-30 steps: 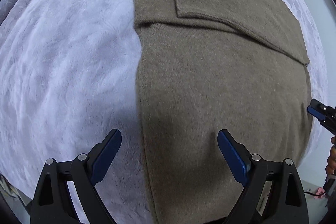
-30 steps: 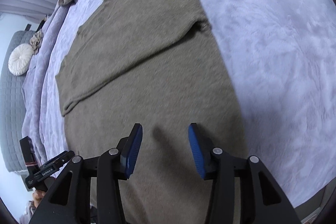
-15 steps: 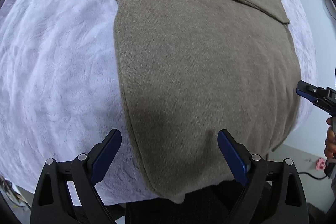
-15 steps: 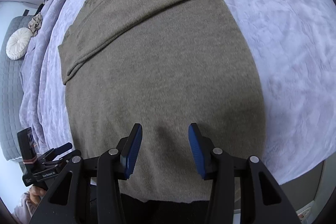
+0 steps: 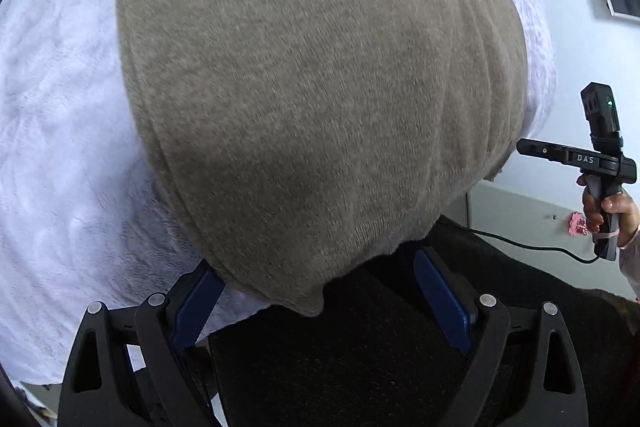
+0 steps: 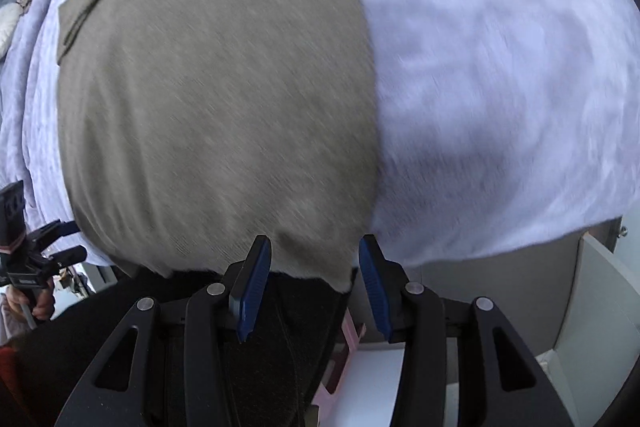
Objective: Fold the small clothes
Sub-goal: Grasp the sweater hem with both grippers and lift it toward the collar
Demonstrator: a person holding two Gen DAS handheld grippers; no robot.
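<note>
Lavender bedspread (image 5: 60,147) carries the olive sweater (image 5: 320,87); left claw (image 5: 320,295) and right claw (image 6: 314,283) gape open at its hem, poised to pinch

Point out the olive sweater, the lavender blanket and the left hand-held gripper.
olive sweater (image 5: 320,87): left wrist view, middle of the knit body.
lavender blanket (image 6: 500,87): right wrist view, bare stretch right of the sweater.
left hand-held gripper (image 5: 320,303): left wrist view, midway between its blue fingertips.

I see a plain olive-brown sweater (image 5: 320,87) on my pale lavender, softly mottled blanket (image 5: 60,147); beside its hem, my black grippers' fingers (image 6: 252,287) are blue.
</note>
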